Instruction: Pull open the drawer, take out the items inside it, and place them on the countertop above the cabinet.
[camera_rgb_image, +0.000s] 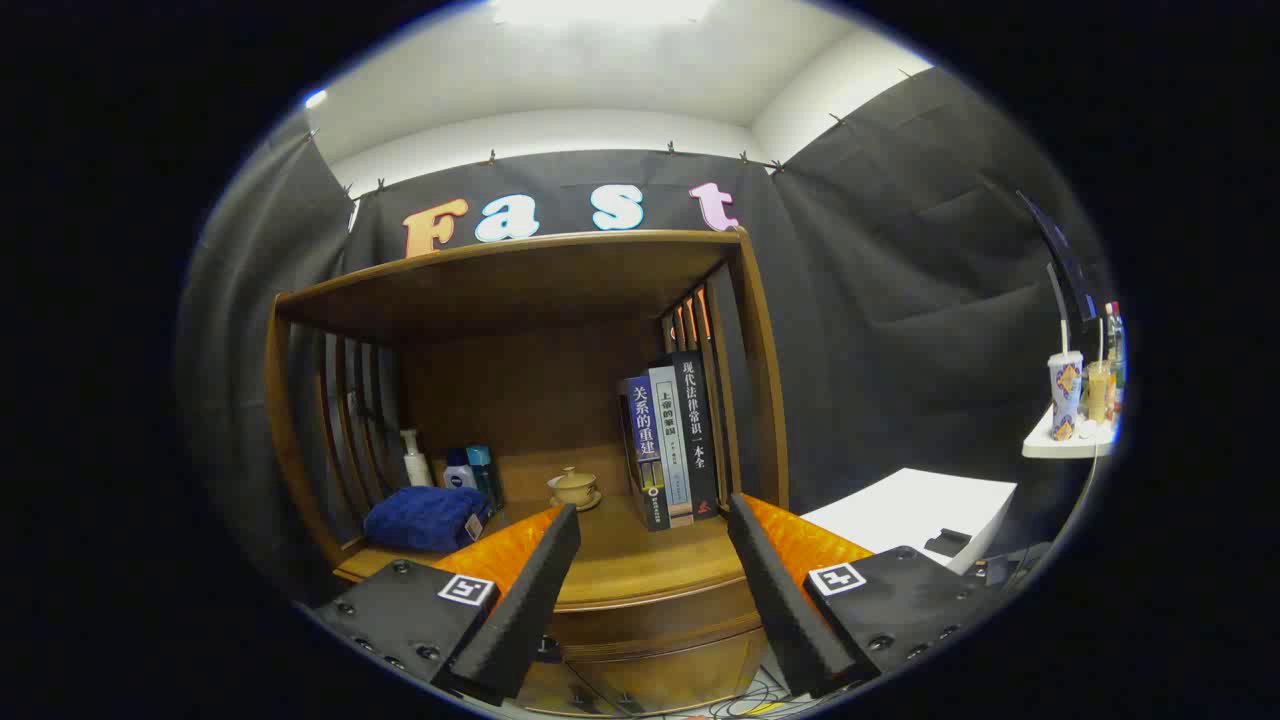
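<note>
Currently you are holding the gripper (655, 530) with its fingers (540, 580) spread wide apart, gripping nothing, and facing the wooden cabinet (760, 400). Its countertop (620, 570) is showing bare wood between the fingers, up to the rounded front edge. The drawer (650, 625) is sitting closed just below that edge. A blue towel (425, 518) is lying behind the left finger, a teacup (574, 488) further back, and books (670, 450) are standing against the slatted wall ahead of the right finger.

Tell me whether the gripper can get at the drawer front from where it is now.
Probably yes: the gripper is open, and the drawer front lies just below and ahead between the fingers, nothing between.
</note>
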